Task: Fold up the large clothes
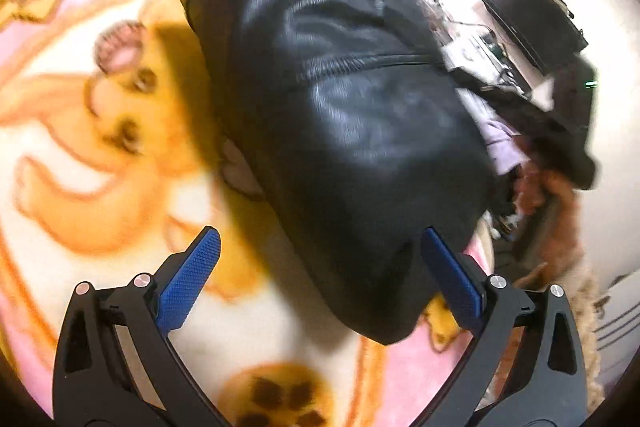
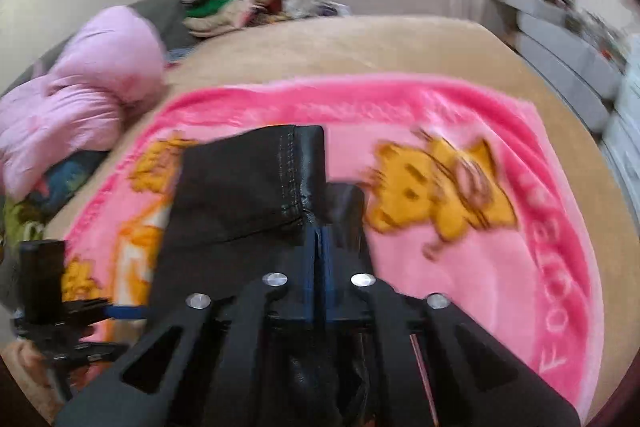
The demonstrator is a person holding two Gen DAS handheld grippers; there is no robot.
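The right claw was pinched tight on the black jacket's hem; the left claw gaped empty beside it. The slick leather (bunched on the blanket) could slip free mid-fold.

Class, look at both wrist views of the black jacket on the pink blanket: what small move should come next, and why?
Probably the left gripper should close on the near edge of the black jacket. Its jaws stand open around that edge, holding nothing, while the right gripper is shut on the jacket, so only one side is held above the pink blanket.
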